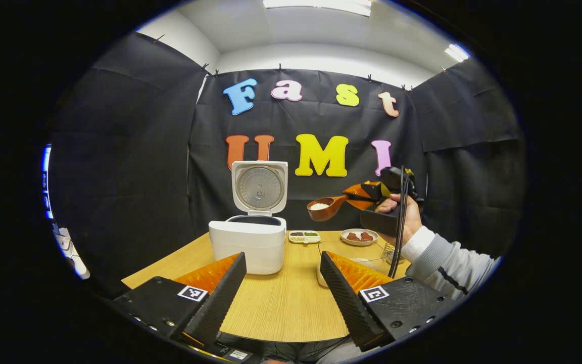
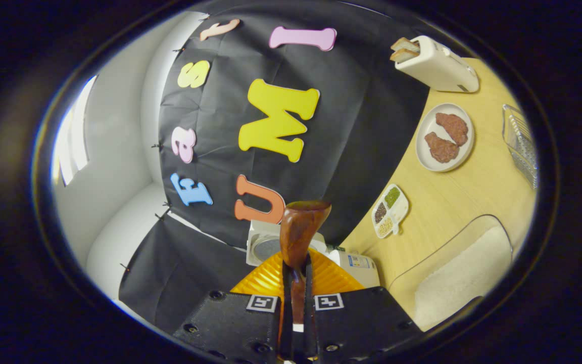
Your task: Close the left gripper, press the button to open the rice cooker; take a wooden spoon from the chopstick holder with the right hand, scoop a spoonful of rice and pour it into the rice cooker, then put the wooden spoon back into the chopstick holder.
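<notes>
Wooden tabletop (image 1: 281, 298) carrying everything, rounded near edge toward the left gripper view. Rice cooker (image 1: 248, 242) standing toward the left side of the tabletop, lid (image 1: 259, 187) swung upright, pot mouth exposed. Clear rice container (image 2: 455, 275) with white rice near the right edge; toaster (image 2: 435, 63) with 2 slices at the far right corner. Plate (image 2: 445, 136) with 2 brown pieces and small divided dish (image 2: 390, 210) of grains along the back edge. Left gripper (image 1: 283, 288) spread wide, holding nothing, hovering over the near edge. Right gripper (image 2: 296, 298) clamped with both fingers on the wooden spoon (image 1: 327, 206) handle, raised in the air right of the cooker, bowl loaded with rice and pointing at the open pot.
</notes>
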`<state>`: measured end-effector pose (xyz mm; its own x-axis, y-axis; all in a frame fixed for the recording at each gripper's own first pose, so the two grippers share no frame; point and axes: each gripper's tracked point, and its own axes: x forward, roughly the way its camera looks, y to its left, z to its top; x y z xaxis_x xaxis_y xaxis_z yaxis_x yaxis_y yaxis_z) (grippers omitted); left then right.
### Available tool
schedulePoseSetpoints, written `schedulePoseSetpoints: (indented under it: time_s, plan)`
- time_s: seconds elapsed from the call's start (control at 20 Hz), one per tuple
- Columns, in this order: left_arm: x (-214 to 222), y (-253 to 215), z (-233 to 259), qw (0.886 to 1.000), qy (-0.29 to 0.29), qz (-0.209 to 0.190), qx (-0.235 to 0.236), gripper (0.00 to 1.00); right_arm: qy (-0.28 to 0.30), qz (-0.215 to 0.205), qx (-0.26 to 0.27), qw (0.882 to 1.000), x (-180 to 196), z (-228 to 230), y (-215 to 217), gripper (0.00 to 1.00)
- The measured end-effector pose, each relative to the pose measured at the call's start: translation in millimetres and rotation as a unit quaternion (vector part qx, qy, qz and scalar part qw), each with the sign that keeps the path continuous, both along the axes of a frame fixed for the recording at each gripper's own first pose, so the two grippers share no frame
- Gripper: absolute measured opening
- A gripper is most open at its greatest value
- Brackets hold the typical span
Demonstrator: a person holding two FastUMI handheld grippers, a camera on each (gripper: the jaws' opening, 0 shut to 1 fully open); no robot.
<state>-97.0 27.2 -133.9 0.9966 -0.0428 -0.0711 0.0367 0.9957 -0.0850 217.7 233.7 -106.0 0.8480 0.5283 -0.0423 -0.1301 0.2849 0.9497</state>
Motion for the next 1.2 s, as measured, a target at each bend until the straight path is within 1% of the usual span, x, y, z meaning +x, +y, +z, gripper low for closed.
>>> schedulePoseSetpoints:
  time_s: [0.1, 0.15, 0.2, 0.3, 0.35, 0.4, 0.45, 0.55, 0.6, 0.7, 0.8, 0.85, 0.9, 1.0, 1.2]
  plan:
    - [9, -1, 1, 0.999, -0.005, 0.017, -0.027, 0.94, -0.006, 0.007, -0.03, 1.0, 15, 3, 21, 0.13]
    - [11, -8, 2, 0.999, -0.009, 0.014, -0.042, 0.94, -0.007, 0.01, -0.043, 0.999, 22, 4, 31, 0.13]
    - [11, -19, 1, 0.999, -0.009, 0.0, -0.053, 0.94, -0.01, 0.017, -0.055, 0.998, 30, 6, 43, 0.13]
    - [11, -25, 0, 0.999, -0.013, -0.007, -0.048, 0.94, -0.018, 0.026, -0.081, 0.996, 44, 11, 66, 0.13]
    - [12, -22, 0, 0.999, -0.016, -0.004, -0.037, 0.94, -0.024, 0.028, -0.105, 0.994, 50, 13, 77, 0.13]
    - [13, -19, -2, 1.0, -0.013, 0.002, -0.028, 0.94, -0.035, 0.02, -0.135, 0.99, 59, 14, 86, 0.13]
    - [13, -17, -3, 1.0, -0.015, 0.005, -0.019, 0.94, -0.045, 0.016, -0.176, 0.983, 67, 14, 96, 0.13]
    - [15, -15, -4, 1.0, -0.014, 0.007, -0.013, 0.94, -0.069, 0.018, -0.262, 0.963, 78, 11, 117, 0.13]
    - [16, -11, -7, 1.0, -0.012, 0.011, -0.015, 0.94, -0.087, 0.02, -0.289, 0.953, 80, 14, 128, 0.14]
    - [18, -3, -11, 1.0, -0.009, 0.016, -0.025, 0.94, -0.118, 0.017, -0.325, 0.938, 88, 21, 150, 0.13]
    - [20, 6, -16, 0.999, 0.001, 0.019, -0.029, 0.94, -0.127, 0.005, -0.356, 0.926, 98, 15, 158, 0.14]
    - [22, 14, -20, 0.999, 0.005, 0.03, -0.029, 0.94, -0.132, 0.002, -0.37, 0.92, 103, 12, 163, 0.14]
    - [21, 22, -22, 0.999, 0.008, 0.039, -0.03, 0.94, -0.14, 0.001, -0.387, 0.911, 106, 10, 166, 0.13]
    - [22, 28, -23, 0.999, 0.009, 0.044, -0.024, 0.94, -0.155, -0.005, -0.417, 0.896, 111, 7, 168, 0.14]
    - [21, 31, -24, 0.999, 0.007, 0.048, -0.008, 0.94, -0.182, 0.007, -0.456, 0.871, 109, -3, 177, 0.13]
